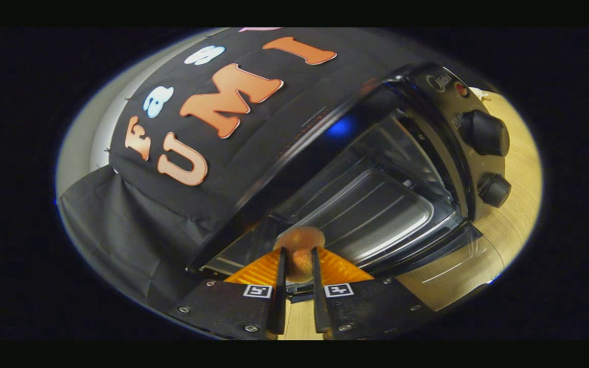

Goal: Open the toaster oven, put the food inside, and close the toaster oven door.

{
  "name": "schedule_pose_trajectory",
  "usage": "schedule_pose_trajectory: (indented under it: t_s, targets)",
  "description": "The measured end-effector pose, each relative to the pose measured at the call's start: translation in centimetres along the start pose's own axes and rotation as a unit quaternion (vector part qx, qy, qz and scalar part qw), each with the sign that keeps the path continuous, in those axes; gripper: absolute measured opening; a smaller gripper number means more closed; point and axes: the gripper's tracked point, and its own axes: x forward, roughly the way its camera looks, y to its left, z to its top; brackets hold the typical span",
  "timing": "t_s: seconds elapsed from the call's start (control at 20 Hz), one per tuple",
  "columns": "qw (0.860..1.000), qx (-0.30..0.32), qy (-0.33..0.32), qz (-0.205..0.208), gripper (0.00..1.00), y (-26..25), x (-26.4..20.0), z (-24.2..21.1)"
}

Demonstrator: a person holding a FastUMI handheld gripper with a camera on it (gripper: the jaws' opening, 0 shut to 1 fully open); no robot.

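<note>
On a wooden table [519,214] a black toaster oven [427,153] stands with its door [443,255] folded down and a tray [366,214] inside. The gripper [298,255] pinches a brown piece of food [299,243] between both fingers, just at the oven's open mouth.

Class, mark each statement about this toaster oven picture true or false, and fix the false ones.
1. The toaster oven door is open. True.
2. The claw is empty. False: both fingers press on a brown piece of food.
3. A metal tray sits inside the oven. True.
4. The food already lies on the tray. False: it is in the claw, at the oven's mouth.
5. The oven has two black knobs. True.
6. The oven stands on a glass table. False: the table is wooden.
</note>
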Motion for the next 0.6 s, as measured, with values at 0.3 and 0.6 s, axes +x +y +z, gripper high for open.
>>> schedule_pose_trajectory:
  t_s: [0.3, 0.6]
  targets:
    - [1.000, 0.001, -0.024, -0.016, 0.23, -0.3, 1.4, 1.1]
    - [0.997, -0.061, -0.046, -0.031, 0.54, 0.5, 1.3, 1.3]
